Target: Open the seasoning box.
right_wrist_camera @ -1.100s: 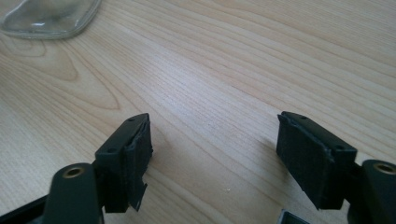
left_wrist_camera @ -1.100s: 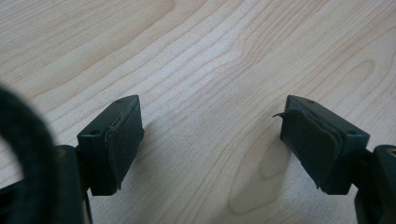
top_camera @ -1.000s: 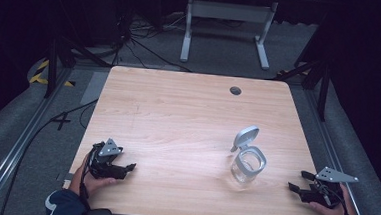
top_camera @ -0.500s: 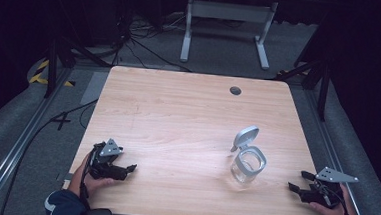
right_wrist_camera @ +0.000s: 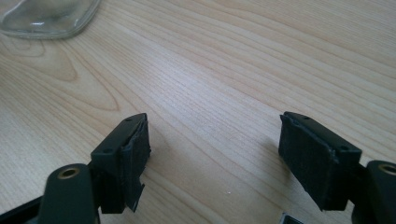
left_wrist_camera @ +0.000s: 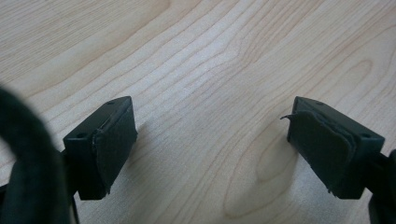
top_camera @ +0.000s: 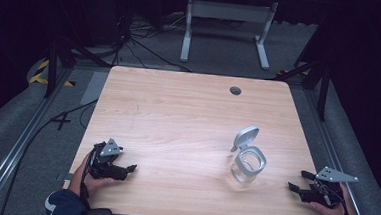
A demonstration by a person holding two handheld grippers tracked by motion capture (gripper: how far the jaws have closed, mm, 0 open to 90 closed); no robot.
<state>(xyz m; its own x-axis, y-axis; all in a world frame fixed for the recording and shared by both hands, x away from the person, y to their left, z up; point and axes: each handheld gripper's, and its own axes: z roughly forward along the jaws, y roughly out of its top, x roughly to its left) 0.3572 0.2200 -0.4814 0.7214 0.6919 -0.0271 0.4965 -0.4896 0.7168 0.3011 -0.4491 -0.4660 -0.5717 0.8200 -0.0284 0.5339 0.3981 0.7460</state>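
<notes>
A clear glass jar (top_camera: pixel 248 165) with a grey hinged lid (top_camera: pixel 245 136) tipped up and open stands on the wooden table (top_camera: pixel 188 117), right of centre. Its base (right_wrist_camera: pixel 49 18) shows at the top left of the right gripper view. My left gripper (top_camera: pixel 130 170) rests near the table's front left corner, held by a hand, jaws wide apart over bare wood (left_wrist_camera: pixel 210 140). My right gripper (top_camera: pixel 296 186) lies at the front right edge, to the right of the jar and apart from it, also open with nothing between its pads (right_wrist_camera: pixel 317 158).
A small round cable hole (top_camera: pixel 235 90) sits near the table's far edge. Beyond the table are a grey metal stand (top_camera: pixel 227 12), floor cables (top_camera: pixel 132 44) and dark surroundings. Floor rails run along both sides.
</notes>
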